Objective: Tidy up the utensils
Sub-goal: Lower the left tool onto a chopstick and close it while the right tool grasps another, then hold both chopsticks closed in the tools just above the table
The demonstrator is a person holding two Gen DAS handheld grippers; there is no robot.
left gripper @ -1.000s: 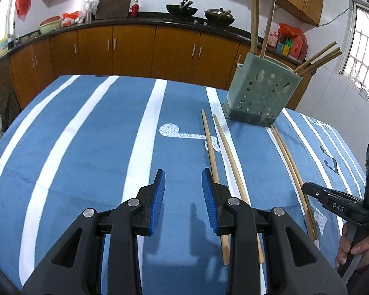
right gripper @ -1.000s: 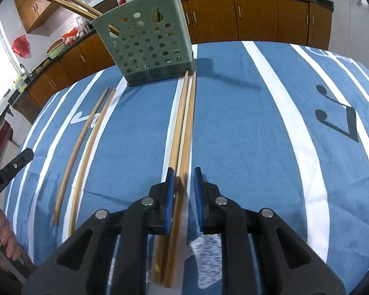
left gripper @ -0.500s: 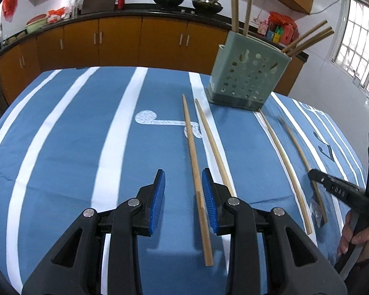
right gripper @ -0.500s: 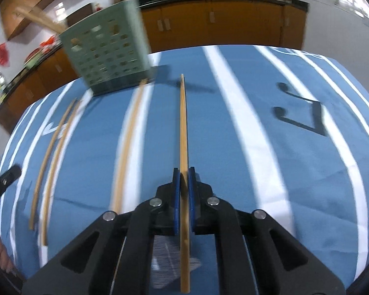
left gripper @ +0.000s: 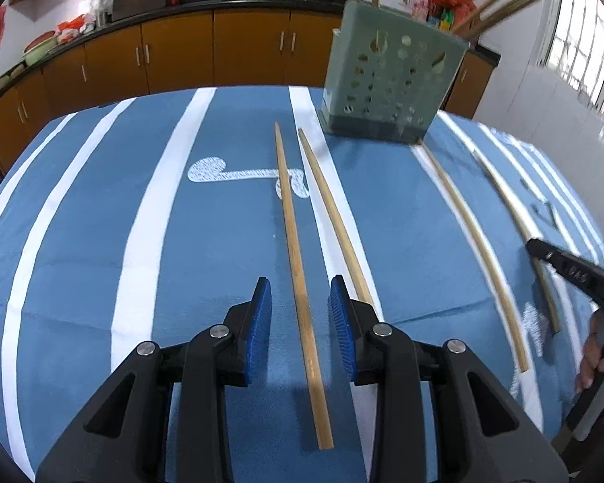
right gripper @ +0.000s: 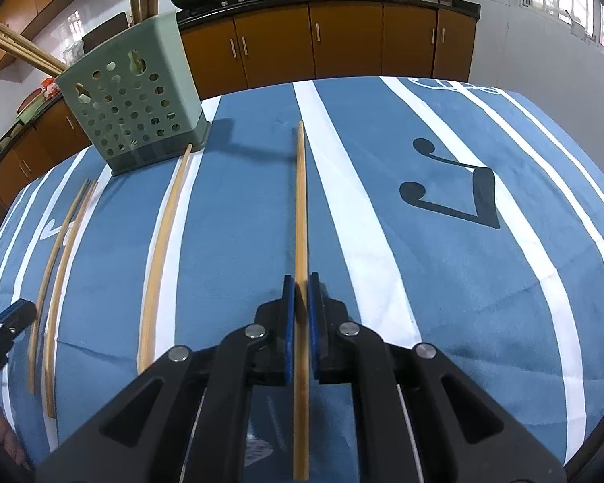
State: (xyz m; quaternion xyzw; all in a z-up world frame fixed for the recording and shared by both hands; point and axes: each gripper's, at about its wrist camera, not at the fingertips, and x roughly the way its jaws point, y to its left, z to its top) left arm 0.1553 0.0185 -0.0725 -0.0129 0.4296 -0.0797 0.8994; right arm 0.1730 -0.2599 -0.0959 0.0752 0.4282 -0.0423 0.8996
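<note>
A green perforated utensil holder (left gripper: 390,84) stands at the far side of the blue striped tablecloth, with several chopsticks upright in it; it also shows in the right wrist view (right gripper: 135,108). My left gripper (left gripper: 300,324) is open, its blue pads on either side of a wooden chopstick (left gripper: 296,257) lying on the cloth. A second chopstick (left gripper: 334,221) lies just right of it. My right gripper (right gripper: 300,302) is shut on a chopstick (right gripper: 300,209) and holds it lifted, tip pointing away. Another chopstick (right gripper: 163,249) lies on the cloth left of it.
Two loose chopsticks (right gripper: 58,265) lie at the far left in the right wrist view. Brown kitchen cabinets (left gripper: 181,56) and a counter with woks run behind the table. The right gripper's body (left gripper: 576,269) shows at the right edge of the left wrist view.
My right gripper has lifted one chopstick off the cloth and away from its neighbour. My left gripper has moved right and forward so a chopstick now lies between its open pads.
</note>
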